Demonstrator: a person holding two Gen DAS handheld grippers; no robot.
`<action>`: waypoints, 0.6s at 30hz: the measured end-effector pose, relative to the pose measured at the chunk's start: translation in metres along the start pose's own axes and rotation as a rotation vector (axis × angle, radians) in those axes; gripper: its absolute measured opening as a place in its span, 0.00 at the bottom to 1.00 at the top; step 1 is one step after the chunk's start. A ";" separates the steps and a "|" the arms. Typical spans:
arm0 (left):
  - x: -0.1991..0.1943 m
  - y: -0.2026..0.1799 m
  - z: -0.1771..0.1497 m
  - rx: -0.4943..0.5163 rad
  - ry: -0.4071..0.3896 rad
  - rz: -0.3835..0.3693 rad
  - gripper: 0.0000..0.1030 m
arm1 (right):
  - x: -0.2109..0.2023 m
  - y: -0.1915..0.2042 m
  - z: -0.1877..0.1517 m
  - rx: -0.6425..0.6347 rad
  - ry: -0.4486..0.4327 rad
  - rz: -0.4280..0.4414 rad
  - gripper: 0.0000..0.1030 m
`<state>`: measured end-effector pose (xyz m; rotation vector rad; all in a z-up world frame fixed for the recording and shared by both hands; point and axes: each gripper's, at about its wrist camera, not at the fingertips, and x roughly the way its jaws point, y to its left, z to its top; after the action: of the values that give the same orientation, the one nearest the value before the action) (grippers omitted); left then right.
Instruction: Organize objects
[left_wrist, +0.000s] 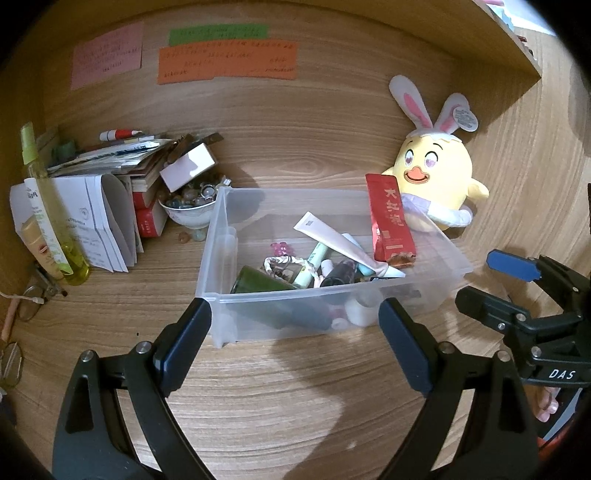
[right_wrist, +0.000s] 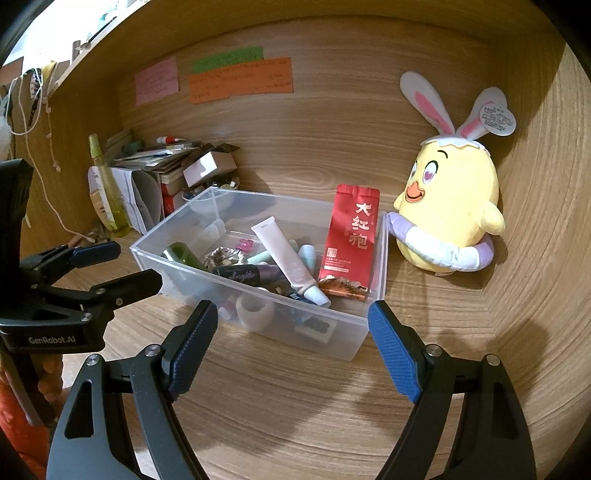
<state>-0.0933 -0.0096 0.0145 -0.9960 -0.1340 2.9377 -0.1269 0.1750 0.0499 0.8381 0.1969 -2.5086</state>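
The left claw (left_wrist: 295, 321) hangs wide open with nothing in it. Its 2 dark blue pads (left_wrist: 184, 343) sit just in front of the near wall of a clear plastic box (left_wrist: 280, 314), and I cannot tell if they touch it. The right claw (right_wrist: 291, 325) is wide open too and holds nothing. It waits beside the left one, in front of the same box, near the corner on its right side.

Inside the box, just past the claws, is a jumble of small things. A long white tube (left_wrist: 343, 245) lies tilted across the pile. A red packet (right_wrist: 351, 240) with gold writing stands up against the far right wall. A dark green bottle (left_wrist: 262, 284) lies on the left side, and a small white cup (right_wrist: 255, 312) sits close to the near wall.

Behind the box on the right, a yellow chick toy (right_wrist: 450, 210) with bunny ears sits on the wooden desk (left_wrist: 280, 398). Back on the left is a bowl of stones (left_wrist: 192, 210), a messy stack of books and papers (left_wrist: 122, 173), and a tall yellow spray bottle (left_wrist: 55, 218). 3 coloured paper notes (left_wrist: 225, 61) stick to the wooden back wall.
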 end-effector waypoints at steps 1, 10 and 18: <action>-0.001 -0.001 0.000 0.001 -0.001 0.000 0.90 | 0.000 0.000 0.000 0.000 0.000 0.000 0.79; -0.002 -0.002 0.000 0.004 -0.003 0.001 0.91 | -0.001 0.000 -0.001 0.002 -0.001 0.002 0.79; -0.003 -0.002 0.000 0.001 0.001 -0.007 0.91 | -0.002 0.000 -0.002 0.003 0.000 0.004 0.79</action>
<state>-0.0910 -0.0075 0.0162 -0.9940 -0.1365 2.9306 -0.1246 0.1757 0.0493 0.8386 0.1918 -2.5056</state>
